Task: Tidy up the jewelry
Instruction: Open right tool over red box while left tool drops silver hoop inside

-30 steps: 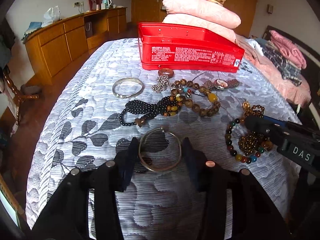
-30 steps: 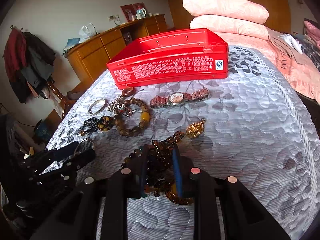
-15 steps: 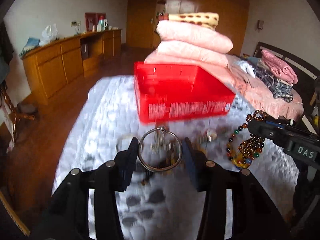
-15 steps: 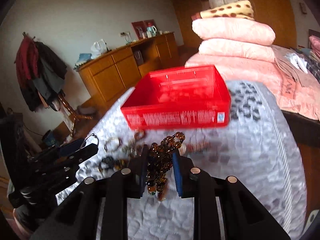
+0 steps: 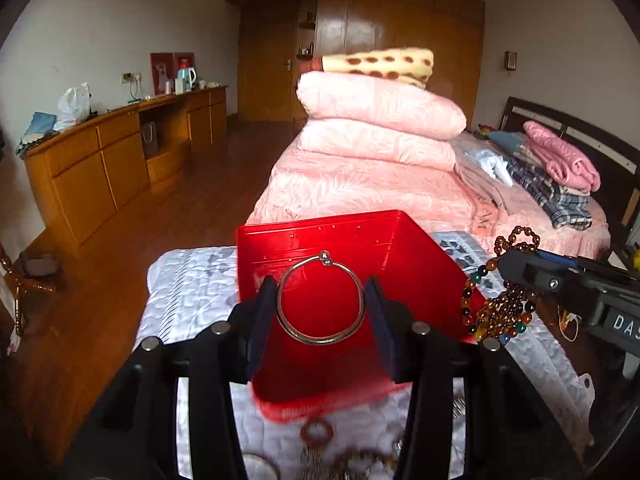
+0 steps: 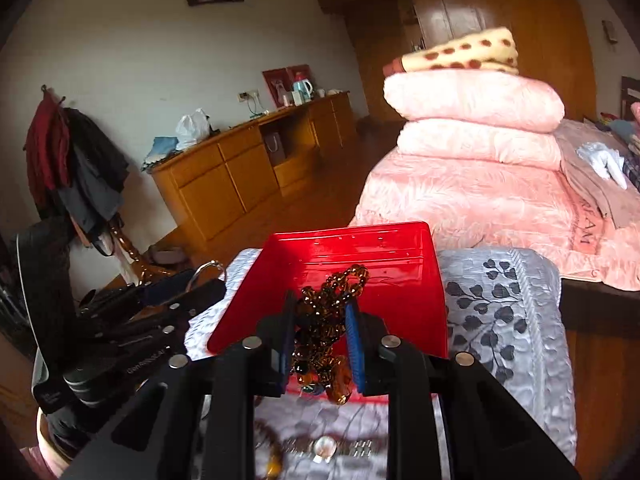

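Left wrist view: both tongs carry jewelry above a red tin on a quilted bed.

Nearest, the left tongs (image 5: 322,312) are clamped across a thin metal bangle (image 5: 321,298), pads touching its two sides; it looks light, stiff and slippery, so a hold across its width seems safest. Just right, the right tongs (image 6: 320,344) are closed on a bunch of amber beaded bracelets (image 6: 326,320), which hang limp below the pads; these look soft, heavier and likely to swing, best gripped through the bunch. Beyond both lies the red tin (image 5: 416,264), open and apparently without jewelry. A watch (image 6: 325,447) lies on the quilt (image 6: 504,320) beneath.
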`<state>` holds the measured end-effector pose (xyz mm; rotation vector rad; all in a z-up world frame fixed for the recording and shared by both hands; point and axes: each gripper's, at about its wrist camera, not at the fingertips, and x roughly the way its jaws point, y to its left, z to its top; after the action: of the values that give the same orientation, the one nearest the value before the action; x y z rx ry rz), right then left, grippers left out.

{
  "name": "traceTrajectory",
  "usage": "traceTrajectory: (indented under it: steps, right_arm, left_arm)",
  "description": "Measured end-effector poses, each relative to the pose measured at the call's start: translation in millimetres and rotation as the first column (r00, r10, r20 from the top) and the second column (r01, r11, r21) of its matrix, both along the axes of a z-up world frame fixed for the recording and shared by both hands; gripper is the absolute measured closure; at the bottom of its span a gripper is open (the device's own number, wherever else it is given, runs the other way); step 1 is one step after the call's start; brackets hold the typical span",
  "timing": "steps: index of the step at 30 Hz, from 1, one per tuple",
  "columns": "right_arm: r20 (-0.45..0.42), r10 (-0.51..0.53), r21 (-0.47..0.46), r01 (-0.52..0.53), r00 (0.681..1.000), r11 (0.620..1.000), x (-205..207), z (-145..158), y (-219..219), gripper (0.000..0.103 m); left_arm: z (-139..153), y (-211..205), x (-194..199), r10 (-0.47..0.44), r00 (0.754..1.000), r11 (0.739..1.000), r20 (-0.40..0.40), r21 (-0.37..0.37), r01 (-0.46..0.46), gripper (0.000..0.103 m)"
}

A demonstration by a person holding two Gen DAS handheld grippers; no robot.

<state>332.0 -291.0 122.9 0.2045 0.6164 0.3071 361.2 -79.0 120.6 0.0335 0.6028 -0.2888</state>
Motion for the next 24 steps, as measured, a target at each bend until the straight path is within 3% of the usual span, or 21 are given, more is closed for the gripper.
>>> traceTrajectory:
  steps: [6, 15, 17, 18, 24]
  right_arm:
    - [-0.073, -0.004, 0.020, 0.006, 0.997, 1.000, 40, -30, -8, 0.080]
    - [-0.130, -0.001, 0.012, 0.002, 0.992, 1.000, 57, -51, -5, 0.079]
    - [-0.138, -0.002, 0.007, 0.003, 0.990, 1.000, 58, -53, -5, 0.076]
    - [-0.134, -0.007, -0.002, 0.007, 0.991, 1.000, 57, -53, -5, 0.069]
    - [-0.094, -0.029, -0.011, 0.029, 0.995, 1.000, 43, -45, -9, 0.066]
  left_arm:
    - [-28, -10, 35, 0.005, 0.998, 1.000, -0.065, 0.019, -0.003, 0.059]
    - [-52, -9, 49, 0.004, 0.993, 0.999, -0.118, 0.039, 0.000, 0.058]
    - [-55, -12, 50, 0.006, 0.992, 0.999, -0.128, 0.050, 0.000, 0.052]
    - [-55, -12, 50, 0.008, 0.992, 0.999, -0.127, 0.054, -0.001, 0.042]
    - [-41, -1, 37, 0.016, 0.995, 1.000, -0.094, 0.024, -0.014, 0.040]
